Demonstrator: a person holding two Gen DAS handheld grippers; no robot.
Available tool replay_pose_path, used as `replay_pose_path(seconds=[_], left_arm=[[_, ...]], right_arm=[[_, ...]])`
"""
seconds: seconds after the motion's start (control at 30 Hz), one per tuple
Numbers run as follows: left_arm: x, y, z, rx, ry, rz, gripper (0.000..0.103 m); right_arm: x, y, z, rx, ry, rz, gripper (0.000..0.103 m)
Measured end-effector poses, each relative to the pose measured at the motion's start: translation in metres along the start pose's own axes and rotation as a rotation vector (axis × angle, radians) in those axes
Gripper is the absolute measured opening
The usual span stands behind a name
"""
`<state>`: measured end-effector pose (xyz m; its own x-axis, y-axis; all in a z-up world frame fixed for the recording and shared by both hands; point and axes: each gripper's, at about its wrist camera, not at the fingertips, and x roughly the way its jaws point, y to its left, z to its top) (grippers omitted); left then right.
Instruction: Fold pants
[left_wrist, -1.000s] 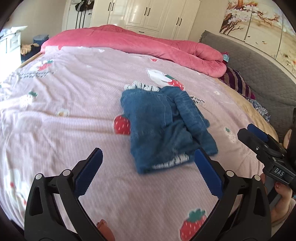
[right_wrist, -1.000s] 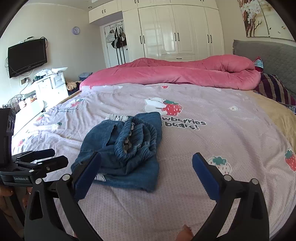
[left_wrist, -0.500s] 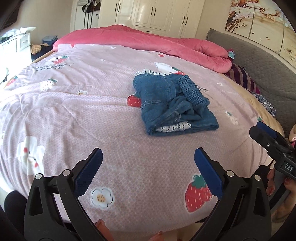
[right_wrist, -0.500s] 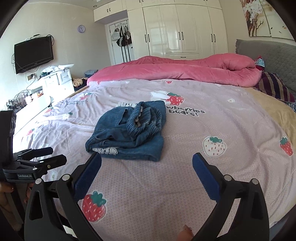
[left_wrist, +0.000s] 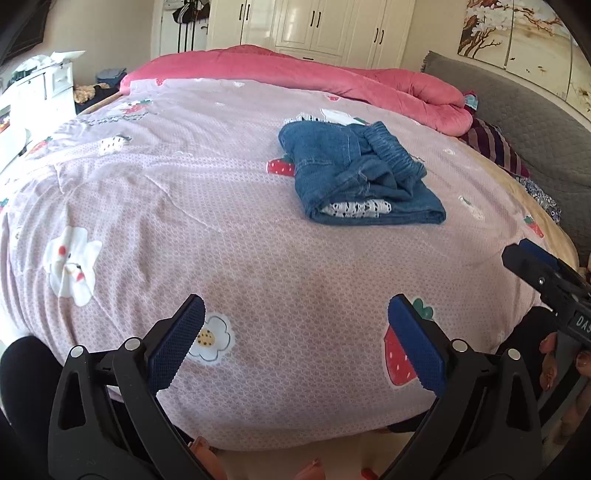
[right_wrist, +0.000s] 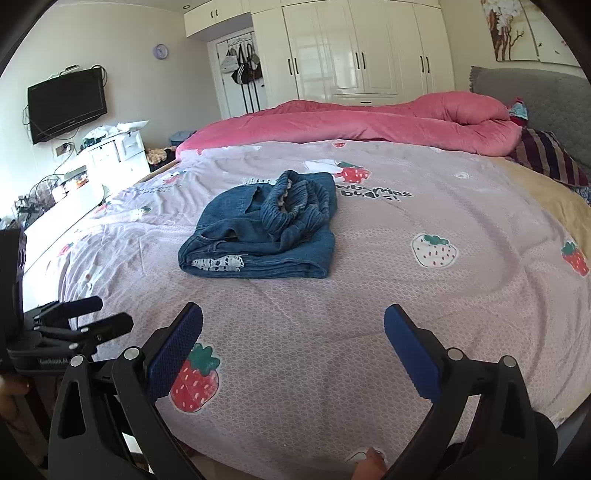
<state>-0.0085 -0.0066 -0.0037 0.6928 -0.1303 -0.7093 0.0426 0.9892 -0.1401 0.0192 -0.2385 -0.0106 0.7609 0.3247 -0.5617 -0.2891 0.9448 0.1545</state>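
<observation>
The blue denim pants (left_wrist: 354, 173) lie folded in a compact bundle on the pink strawberry-print bed cover (left_wrist: 221, 221), with the elastic waistband on top and white lace showing at the near edge. They also show in the right wrist view (right_wrist: 266, 229). My left gripper (left_wrist: 295, 332) is open and empty, held over the near edge of the bed, well short of the pants. My right gripper (right_wrist: 293, 339) is open and empty, also near the bed's front edge. Each gripper shows at the side of the other's view: the right gripper (left_wrist: 546, 273) and the left gripper (right_wrist: 77, 317).
A rolled pink quilt (right_wrist: 369, 118) lies along the far side of the bed. A grey headboard (left_wrist: 535, 118) and striped pillow (right_wrist: 546, 155) are at the right. White drawers (right_wrist: 110, 155) and a wall TV (right_wrist: 66, 103) stand at the left, wardrobes (right_wrist: 354, 55) behind.
Both grippers have pulled back from the folded pants toward the near edge of the bed, open and empty throughout. The pants have stayed in place.
</observation>
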Motion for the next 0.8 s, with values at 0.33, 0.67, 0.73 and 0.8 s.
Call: replay_pose_path(seconds=[0.33, 0.67, 0.73, 0.8], left_arm=[[0.001, -0.005, -0.008, 0.002, 0.009, 0.007, 0.093], [0.006, -0.010, -0.009, 0.016, 0.014, 0.006, 0.093], [0.007, -0.009, -0.010, 0.014, 0.018, 0.006, 0.093], [0.008, -0.009, -0.010, 0.013, 0.021, 0.008, 0.093]], right_arm=[[0.002, 0.000, -0.014, -0.014, 0.012, -0.030, 0.098], [0.009, -0.002, -0.017, -0.005, 0.027, -0.029, 0.098], [0.010, -0.001, -0.017, -0.007, 0.029, -0.028, 0.098], [0.011, -0.002, -0.017, -0.004, 0.032, -0.027, 0.098]])
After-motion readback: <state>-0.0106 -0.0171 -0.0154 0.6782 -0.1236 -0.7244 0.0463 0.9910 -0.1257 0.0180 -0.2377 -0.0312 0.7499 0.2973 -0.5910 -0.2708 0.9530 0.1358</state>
